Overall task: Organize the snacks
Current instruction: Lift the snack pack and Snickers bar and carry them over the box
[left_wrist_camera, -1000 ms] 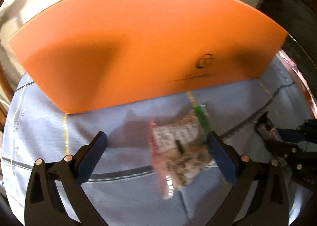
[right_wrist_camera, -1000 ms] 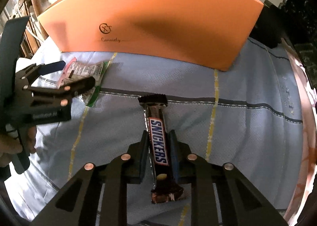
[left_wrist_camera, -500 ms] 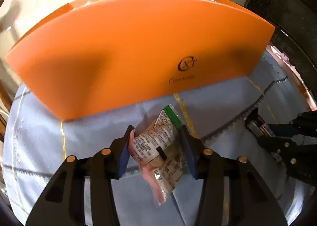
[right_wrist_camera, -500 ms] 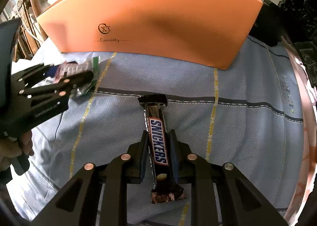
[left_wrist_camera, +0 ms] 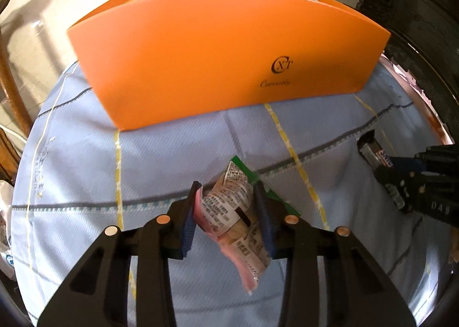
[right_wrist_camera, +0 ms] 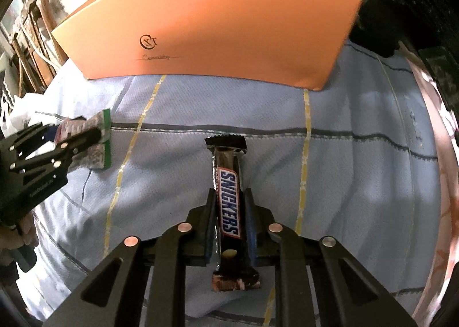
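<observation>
My left gripper (left_wrist_camera: 228,192) is shut on a crinkled snack packet (left_wrist_camera: 232,212) with pink and green edges and holds it above the blue cloth. It also shows at the left of the right wrist view (right_wrist_camera: 89,143). My right gripper (right_wrist_camera: 229,198) is shut on a Snickers bar (right_wrist_camera: 228,201), which points toward the orange box (right_wrist_camera: 218,26). The bar's end shows at the right of the left wrist view (left_wrist_camera: 373,150). The orange box (left_wrist_camera: 226,54) stands open-topped behind both, with several wrappers showing inside.
A light blue cloth (left_wrist_camera: 160,160) with yellow and grey stripes covers the round table. Dark carved furniture (left_wrist_camera: 424,11) stands at the right. Wooden furniture (right_wrist_camera: 31,40) stands at the left. The table rim (right_wrist_camera: 441,183) curves along the right.
My left gripper closed on the snack packet and lifted it off the cloth, pulling back from the box. My right gripper stays shut on the Snickers bar and has risen slightly.
</observation>
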Motion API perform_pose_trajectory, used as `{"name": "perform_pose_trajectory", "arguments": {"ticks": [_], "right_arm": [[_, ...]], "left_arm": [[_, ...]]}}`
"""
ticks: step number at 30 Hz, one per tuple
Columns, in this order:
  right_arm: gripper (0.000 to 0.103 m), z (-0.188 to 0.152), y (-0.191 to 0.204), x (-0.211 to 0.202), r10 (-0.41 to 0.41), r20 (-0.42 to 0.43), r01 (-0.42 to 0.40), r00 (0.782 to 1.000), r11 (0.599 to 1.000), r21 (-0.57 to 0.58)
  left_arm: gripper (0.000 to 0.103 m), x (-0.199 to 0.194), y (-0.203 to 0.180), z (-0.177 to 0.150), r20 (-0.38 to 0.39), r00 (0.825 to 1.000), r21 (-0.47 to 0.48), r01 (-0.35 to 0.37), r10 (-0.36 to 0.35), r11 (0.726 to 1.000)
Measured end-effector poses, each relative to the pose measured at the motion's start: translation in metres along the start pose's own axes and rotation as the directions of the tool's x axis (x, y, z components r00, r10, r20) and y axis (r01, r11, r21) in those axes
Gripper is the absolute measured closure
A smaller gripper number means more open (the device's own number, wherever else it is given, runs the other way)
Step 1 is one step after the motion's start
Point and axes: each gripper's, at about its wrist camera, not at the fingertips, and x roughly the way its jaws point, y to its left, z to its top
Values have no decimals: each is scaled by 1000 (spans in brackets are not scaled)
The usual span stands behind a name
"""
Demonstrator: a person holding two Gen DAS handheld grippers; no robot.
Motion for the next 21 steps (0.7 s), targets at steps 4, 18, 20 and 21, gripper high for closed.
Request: {"name": "perform_pose_trajectory", "arguments": {"ticks": [4,18,20,21], "right_arm": [[85,-7,-6,-2,9,8,-10,1000,1000,25],[87,-25,-20,-44,40,70,-47,997,995,91],[87,-29,-20,-48,40,70,-46,997,994,97],[87,-32,-22,-47,38,65,-44,997,994,100]], "left_arm": [[68,-10,14,-13,8,999,-33,39,-39,999],[71,-55,41,-27,31,992,-78,122,-120,989],[71,-61,38,-31,33,991,-70,132,-130,989],[71,-63,37,-34,31,991,-60,132,-130,989]]}}
